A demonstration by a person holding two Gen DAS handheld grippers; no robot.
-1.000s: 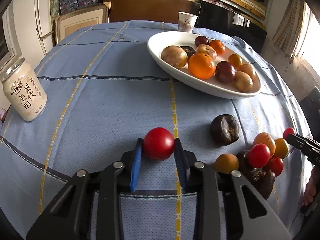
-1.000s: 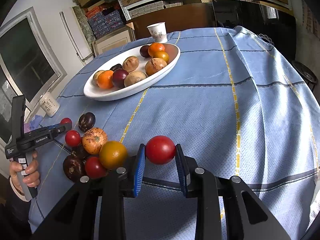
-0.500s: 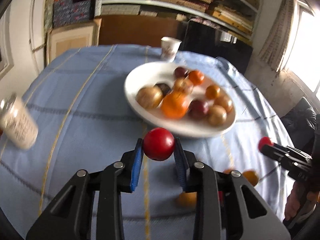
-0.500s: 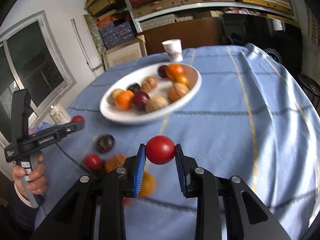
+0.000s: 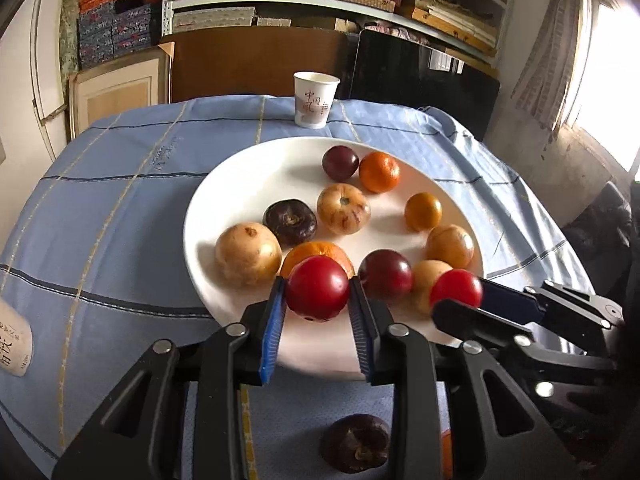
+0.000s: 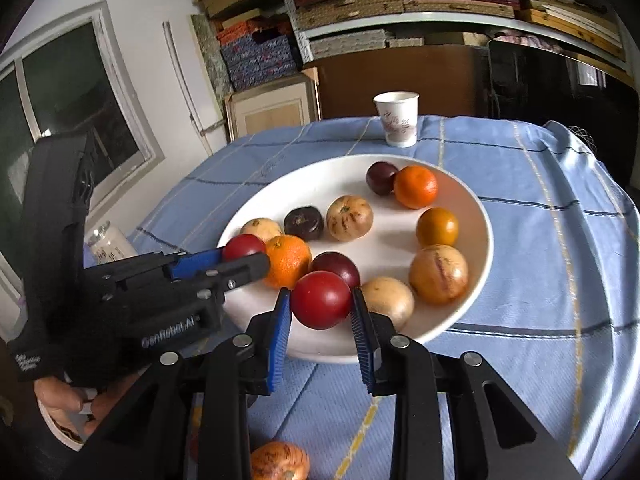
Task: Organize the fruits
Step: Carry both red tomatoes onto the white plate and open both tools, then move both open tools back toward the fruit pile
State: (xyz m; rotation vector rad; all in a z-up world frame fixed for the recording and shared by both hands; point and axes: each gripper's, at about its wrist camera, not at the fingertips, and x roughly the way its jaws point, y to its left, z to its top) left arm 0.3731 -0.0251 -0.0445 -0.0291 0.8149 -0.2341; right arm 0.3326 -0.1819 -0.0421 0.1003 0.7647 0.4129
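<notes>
My left gripper (image 5: pixel 318 300) is shut on a red tomato (image 5: pixel 317 288) and holds it over the near rim of the white oval plate (image 5: pixel 244 176). My right gripper (image 6: pixel 321 304) is shut on a second red tomato (image 6: pixel 320 299), also above the plate's near edge (image 6: pixel 320 344). Each gripper shows in the other's view: the right one (image 5: pixel 460 300) with its tomato (image 5: pixel 456 289), the left one (image 6: pixel 240 258) with its tomato (image 6: pixel 244 246). Several fruits lie in the plate, among them an orange (image 5: pixel 379 171) and a dark plum (image 5: pixel 385 274).
A paper cup (image 5: pixel 315 98) stands behind the plate. A white can (image 5: pixel 12 346) is at the left edge. A dark fruit (image 5: pixel 355 442) lies on the blue cloth under my left gripper, and a striped orange fruit (image 6: pixel 280 460) under my right.
Both grippers rose from the loose fruit pile and moved forward to the plate, each still holding its red tomato. They now sit close side by side.
</notes>
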